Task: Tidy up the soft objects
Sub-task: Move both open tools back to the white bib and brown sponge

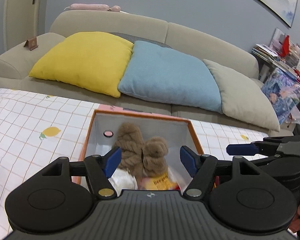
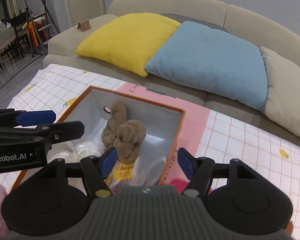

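Both grippers, left [image 1: 150, 161] and right [image 2: 148, 161], hover wide-fingered and empty above a brown knotted woolly bundle [image 1: 142, 156] inside the orange-rimmed white-lined box [image 1: 188, 132].

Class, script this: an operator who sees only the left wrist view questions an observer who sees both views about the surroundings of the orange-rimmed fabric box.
Operator: Anything right of the orange-rimmed fabric box?
Observer: Yes, a bright pink soft item lies just outside its right wall.
Operator: Are the right tongs holding something?
Observer: No, they stand open and empty over the box's near right corner.
Operator: What is beyond the left end of the beige sofa?
Observer: A metal stepladder stands there.
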A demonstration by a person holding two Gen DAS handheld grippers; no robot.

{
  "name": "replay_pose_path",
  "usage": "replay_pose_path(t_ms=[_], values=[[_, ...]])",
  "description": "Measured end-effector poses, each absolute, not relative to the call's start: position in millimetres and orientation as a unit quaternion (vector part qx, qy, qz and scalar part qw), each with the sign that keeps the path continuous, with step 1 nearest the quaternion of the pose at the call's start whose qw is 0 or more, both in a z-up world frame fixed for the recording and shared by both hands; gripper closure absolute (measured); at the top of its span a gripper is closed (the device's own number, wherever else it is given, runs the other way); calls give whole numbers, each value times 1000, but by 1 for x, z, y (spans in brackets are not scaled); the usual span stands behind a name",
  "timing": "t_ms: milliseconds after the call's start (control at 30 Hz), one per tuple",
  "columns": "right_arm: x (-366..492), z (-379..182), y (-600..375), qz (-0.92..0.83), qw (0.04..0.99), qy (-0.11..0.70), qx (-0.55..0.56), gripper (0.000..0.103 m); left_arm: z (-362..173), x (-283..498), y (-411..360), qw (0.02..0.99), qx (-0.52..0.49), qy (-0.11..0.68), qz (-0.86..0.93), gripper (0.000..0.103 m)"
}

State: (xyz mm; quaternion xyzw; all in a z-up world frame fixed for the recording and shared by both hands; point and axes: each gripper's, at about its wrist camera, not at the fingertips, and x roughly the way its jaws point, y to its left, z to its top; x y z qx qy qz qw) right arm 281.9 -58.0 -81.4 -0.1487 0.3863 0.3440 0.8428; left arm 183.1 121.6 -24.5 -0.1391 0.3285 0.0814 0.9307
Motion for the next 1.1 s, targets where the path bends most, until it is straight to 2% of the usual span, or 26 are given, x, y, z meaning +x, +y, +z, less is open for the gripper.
replay_pose_path(t_ms=[233, 533, 1100], values=[[251, -77, -99, 325, 856, 387, -107, 35, -25, 151, 95, 932, -137, 332, 54, 24], [209, -72, -169, 271, 893, 351, -81, 32, -28, 123, 58, 933, -129, 334, 31, 24], [160, -91, -286, 177, 922, 341, -36, 33, -38, 111, -35, 932, -78, 347, -64, 25]])
